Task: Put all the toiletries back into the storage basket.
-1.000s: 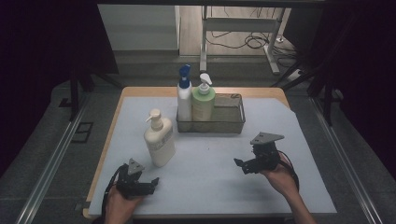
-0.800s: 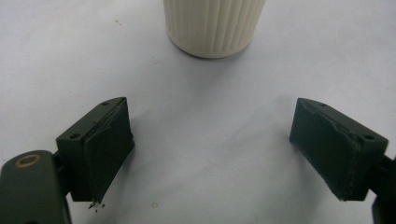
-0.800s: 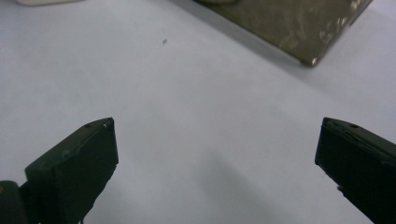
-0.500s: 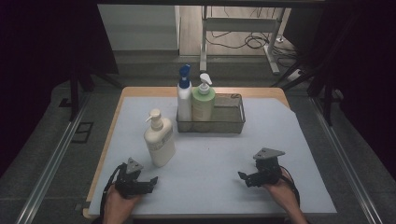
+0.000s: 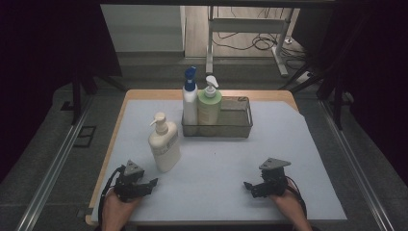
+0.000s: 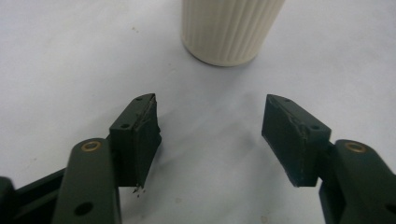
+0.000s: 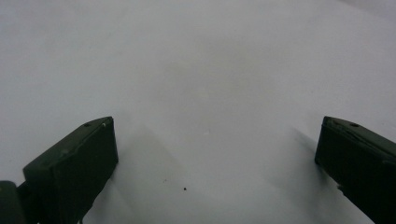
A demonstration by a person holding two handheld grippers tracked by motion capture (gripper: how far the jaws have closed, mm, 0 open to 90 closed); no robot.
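- High view: the left gripper (image 5: 153, 182) rests near the front left corner of the desk (image 5: 288, 144), on the pale mat that stops just short of the desk's wooden left edge.
- The cream pump bottle (image 5: 165, 144) stands upright just beyond that gripper, apart from it, with bare mat between the two.
- Left gripper view: the jaws have just been closing, yet a gap remains and nothing lies between them; the cream bottle's ribbed base (image 6: 229, 29) sits ahead, clear of both pads.
- The right gripper (image 5: 248, 185) lies low near the front edge on the right side, well apart from the bottle.
- Right gripper view: its jaws are spread wide over bare mat, nothing between them.
- The wire basket (image 5: 240, 126) stands toward the back middle, holding the blue-capped bottle (image 5: 190, 98) and the green bottle (image 5: 210, 105) at its left end; its right part is free.
- Open mat runs between the two grippers and from them up to the basket; to the basket's right the mat is bare out to its edge.
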